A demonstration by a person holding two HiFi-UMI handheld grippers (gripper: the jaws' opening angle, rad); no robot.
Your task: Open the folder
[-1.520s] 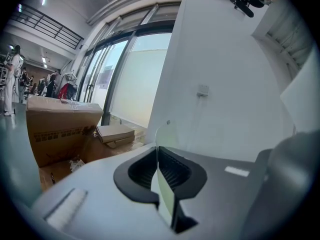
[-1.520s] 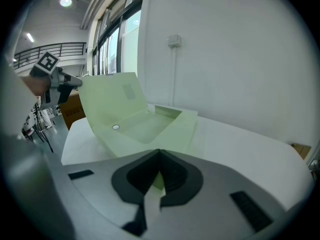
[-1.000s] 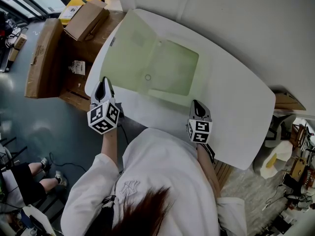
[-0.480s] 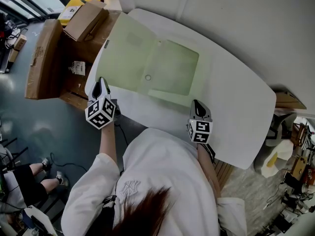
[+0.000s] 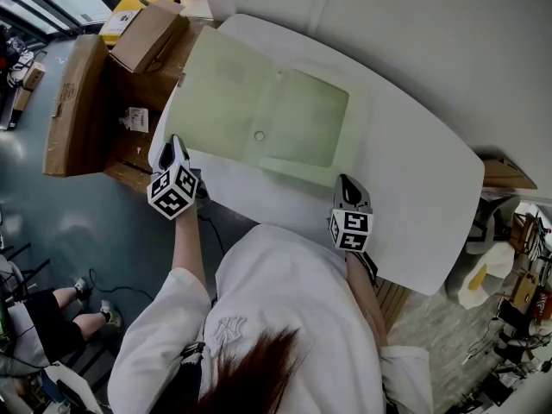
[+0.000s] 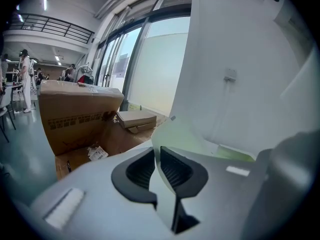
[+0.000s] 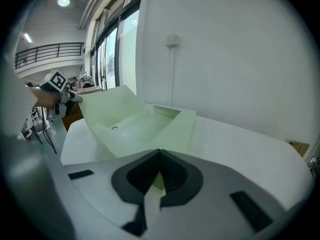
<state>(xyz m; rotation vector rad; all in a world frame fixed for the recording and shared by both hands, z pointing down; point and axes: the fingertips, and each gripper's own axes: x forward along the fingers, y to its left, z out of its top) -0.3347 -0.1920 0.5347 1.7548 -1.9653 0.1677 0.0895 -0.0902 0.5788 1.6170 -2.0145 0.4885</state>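
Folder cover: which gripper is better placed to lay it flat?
Left. The left gripper sits at the folder's raised cover edge, jaws just opening around it; the right gripper is shut on the near corner.

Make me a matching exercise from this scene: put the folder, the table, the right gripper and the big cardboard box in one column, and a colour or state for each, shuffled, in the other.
Column one:
1. folder
2. table
3. right gripper
4. big cardboard box

Column two:
A. brown, standing beside the table
B. shut on a pale green edge
C. white
D. pale green, lying open

Pairs: 1-D, 2-C, 3-B, 4-A.
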